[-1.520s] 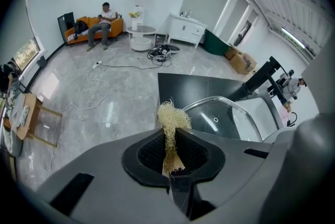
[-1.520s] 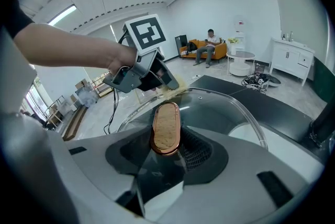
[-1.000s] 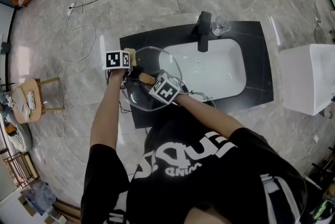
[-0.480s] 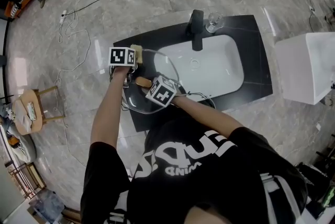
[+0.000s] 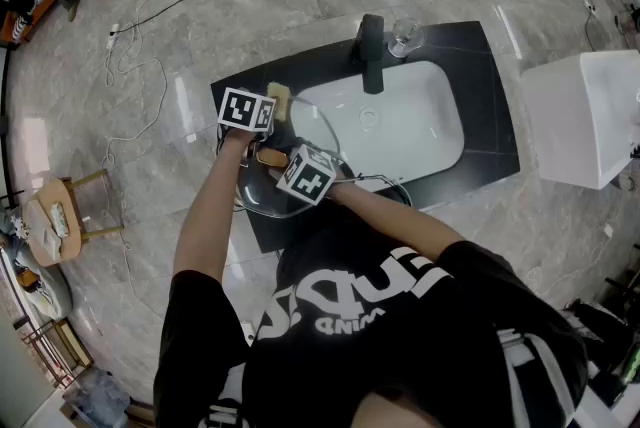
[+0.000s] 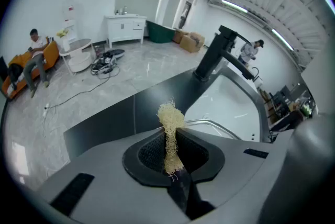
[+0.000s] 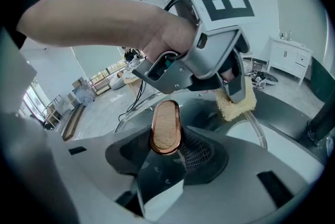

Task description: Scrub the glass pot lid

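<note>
The glass pot lid (image 5: 300,131) lies tilted over the left end of the black counter, its wooden knob (image 5: 268,157) with a copper rim near its middle. My right gripper (image 7: 166,136) is shut on that knob (image 7: 165,126) and holds the lid. My left gripper (image 6: 170,149) is shut on a pale loofah sponge (image 6: 170,129), pinched thin between its jaws. In the head view the sponge (image 5: 279,97) rests against the lid's far rim, beside the sink. The right gripper view shows the sponge (image 7: 236,103) pressed on the lid's edge (image 7: 260,131).
A white sink basin (image 5: 395,121) is set in the black counter (image 5: 480,91), with a black faucet (image 5: 371,51) and a wine glass (image 5: 403,38) behind it. A white cabinet (image 5: 580,116) stands to the right. Cables (image 5: 150,26) trail over the marble floor.
My left gripper has moved with the sponge along the lid's far rim toward the sink and rolled. The right gripper has kept still on the knob.
</note>
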